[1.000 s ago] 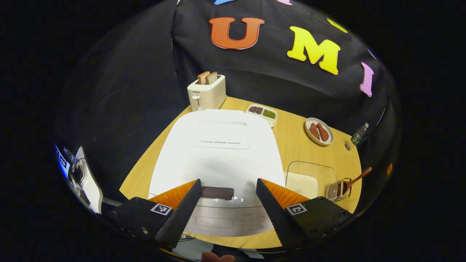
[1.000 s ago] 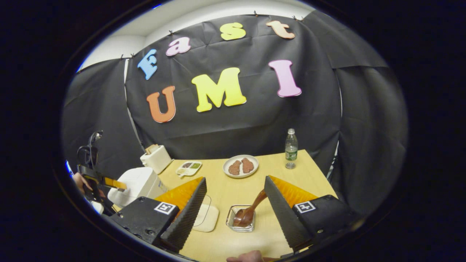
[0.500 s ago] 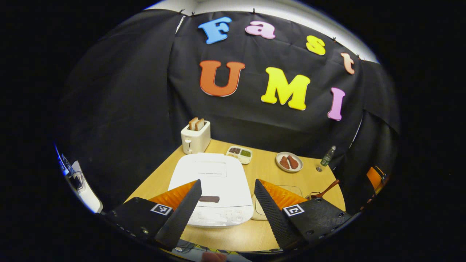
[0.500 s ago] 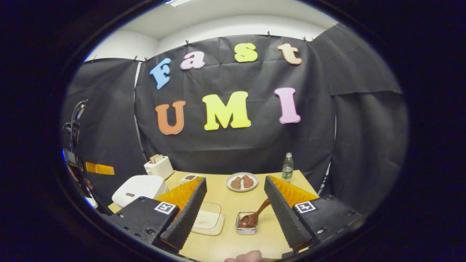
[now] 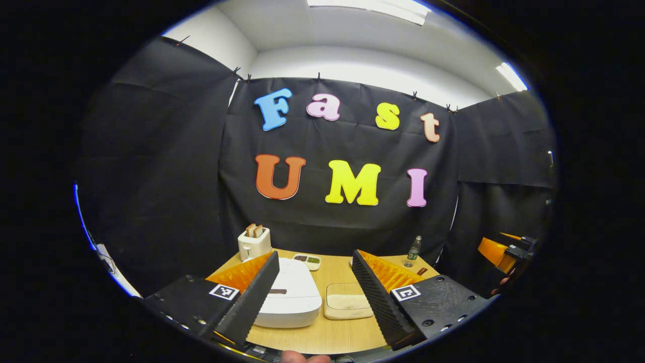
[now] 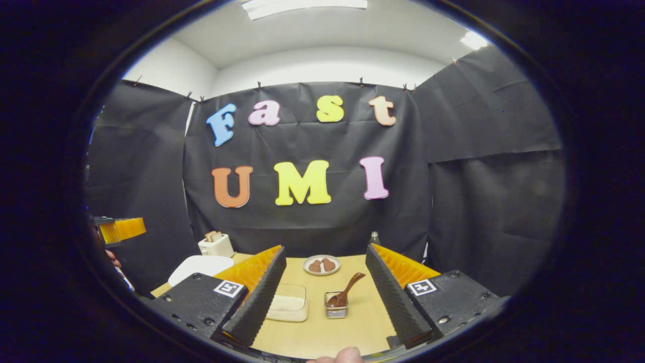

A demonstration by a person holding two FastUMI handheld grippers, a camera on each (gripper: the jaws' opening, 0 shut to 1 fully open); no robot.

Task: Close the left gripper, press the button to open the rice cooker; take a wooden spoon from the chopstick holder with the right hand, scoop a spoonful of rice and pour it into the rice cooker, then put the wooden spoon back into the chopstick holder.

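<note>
Presently, items and hazards as they stand.

Left claw (image 5: 315, 292): released, jaws spread wide, grasping nothing, held back from the table (image 5: 322, 338) and above its near edge. It also appears at the left margin of the right gripper view.

Right claw (image 6: 325, 297): released, jaws apart, empty, likewise back from the table.

Rice cooker (image 5: 292, 297): white, lid down, on the left part of the table; a dark button (image 5: 277, 291) sits on the front of the lid.

Chopstick holder (image 6: 336, 305): small, clear, front-centre in the right gripper view, with the wooden spoon (image 6: 345, 295) standing bowl-down in it, handle leaning up and to the right.

Rice tray (image 6: 288, 303): shallow clear container of rice, between the cooker and the holder.

Other stock: toaster (image 5: 253, 243), plate of food (image 6: 321, 264), bottle (image 5: 413, 249), small divided dish (image 5: 307, 259).

Risks, judged:
- The left claw has not yet been clenched; pressed with jaws spread, the fingers would likely straddle the narrow button and miss it.
- The cooker looks light enough to slide back under a slanted push.
- The holder is small and probably tips or drags if the spoon is pulled along its lean instead of lifted out.
- The slim, slanted handle invites a skewed grip, and rice could spill between tray and cooker.
</note>
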